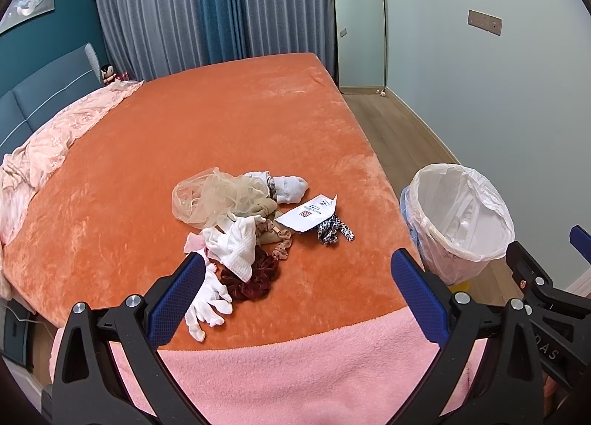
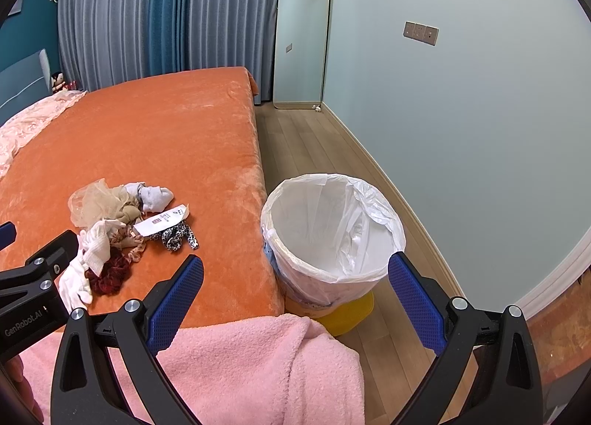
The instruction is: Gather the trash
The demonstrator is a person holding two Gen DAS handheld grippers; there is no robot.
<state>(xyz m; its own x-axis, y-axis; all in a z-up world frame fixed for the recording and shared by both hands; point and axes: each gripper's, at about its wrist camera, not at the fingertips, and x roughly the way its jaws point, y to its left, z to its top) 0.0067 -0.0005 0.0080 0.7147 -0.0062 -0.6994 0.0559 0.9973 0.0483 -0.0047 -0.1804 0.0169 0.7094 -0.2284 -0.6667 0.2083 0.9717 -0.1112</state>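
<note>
A heap of small items lies on the orange bedspread: a white paper packet, a leopard-print scrunchie, white gloves, a dark red scrunchie, beige mesh and a grey sock. The bin, lined with a white bag, stands on the floor beside the bed. My left gripper hovers open over the near edge of the heap, empty. My right gripper hangs open in front of the bin, empty.
A pink fleece blanket covers the near end of the bed. A crumpled pink quilt lies at the far left. A mirror leans against the far wall. Wooden floor runs between bed and wall.
</note>
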